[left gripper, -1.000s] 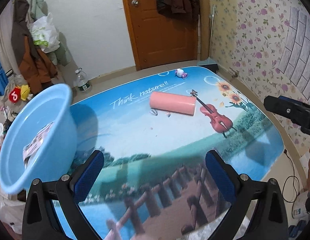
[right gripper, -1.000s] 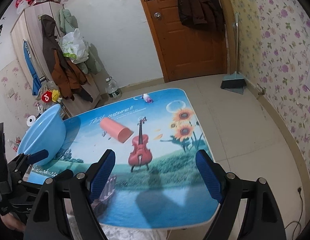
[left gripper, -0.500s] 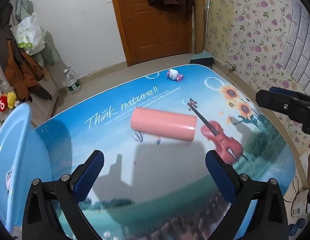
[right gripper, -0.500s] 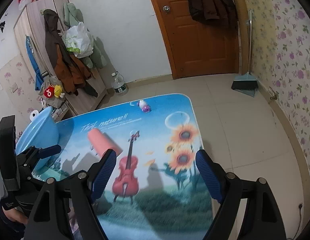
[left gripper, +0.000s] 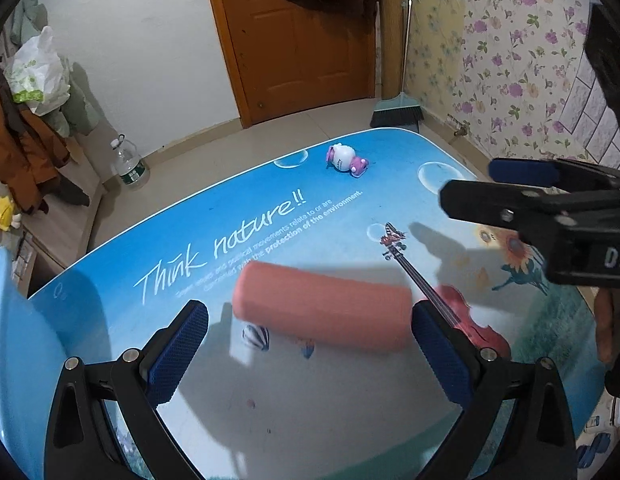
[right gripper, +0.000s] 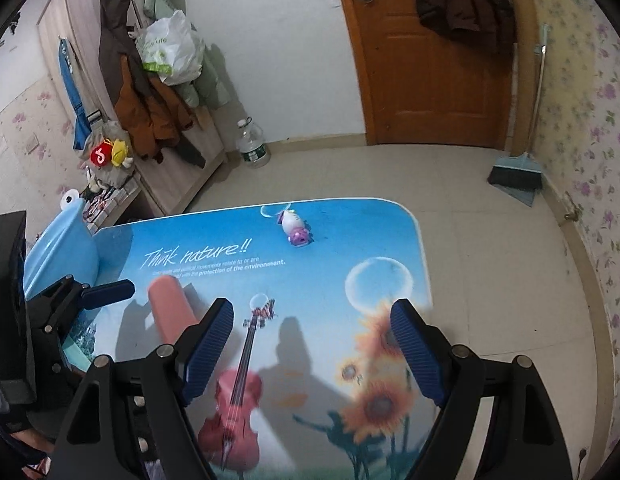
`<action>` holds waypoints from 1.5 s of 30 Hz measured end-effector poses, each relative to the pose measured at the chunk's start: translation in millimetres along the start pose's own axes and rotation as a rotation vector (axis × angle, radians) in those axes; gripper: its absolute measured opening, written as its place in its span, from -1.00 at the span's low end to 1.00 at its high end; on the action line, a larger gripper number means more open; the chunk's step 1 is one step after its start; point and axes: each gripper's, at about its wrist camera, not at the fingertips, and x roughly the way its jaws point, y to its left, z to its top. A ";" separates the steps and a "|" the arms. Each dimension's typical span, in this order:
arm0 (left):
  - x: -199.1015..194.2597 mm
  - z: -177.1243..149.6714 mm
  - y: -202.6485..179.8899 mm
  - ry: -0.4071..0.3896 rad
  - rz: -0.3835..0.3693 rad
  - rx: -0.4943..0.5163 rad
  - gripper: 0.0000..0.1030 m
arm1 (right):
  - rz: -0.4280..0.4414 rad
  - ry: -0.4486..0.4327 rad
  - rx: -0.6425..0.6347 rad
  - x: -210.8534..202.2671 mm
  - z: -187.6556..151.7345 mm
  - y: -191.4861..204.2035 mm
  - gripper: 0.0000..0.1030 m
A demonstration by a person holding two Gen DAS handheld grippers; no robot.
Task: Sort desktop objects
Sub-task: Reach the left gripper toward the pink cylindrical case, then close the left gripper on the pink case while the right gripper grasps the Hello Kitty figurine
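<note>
Left wrist view: left gripper [left gripper: 310, 344] tilts down, jaws wide, straddling pink cylinder [left gripper: 322, 312].

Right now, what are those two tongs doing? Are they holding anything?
Left tongs: open, holding nothing; the pink cylinder lies just ahead between the tips, untouched.
Right tongs: open, holding nothing, above the table.

My table [left gripper: 350, 420] with its blue printed nature top, pink cylinder [left gripper: 322, 312] lying on its side mid-table, small purple-white toy [left gripper: 346, 159] at far edge, blue basin [left gripper: 13, 340] far left.
</note>
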 end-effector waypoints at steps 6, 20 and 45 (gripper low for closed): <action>11.8 3.3 3.6 0.012 -0.026 0.007 1.00 | 0.012 0.027 -0.016 23.8 14.8 -1.1 0.62; 30.1 13.0 11.8 0.035 -0.079 -0.021 0.91 | 0.040 0.087 -0.055 70.3 41.5 6.8 0.36; 34.9 17.6 26.4 0.010 -0.098 -0.076 0.70 | 0.059 0.093 -0.140 93.7 50.4 18.2 -0.51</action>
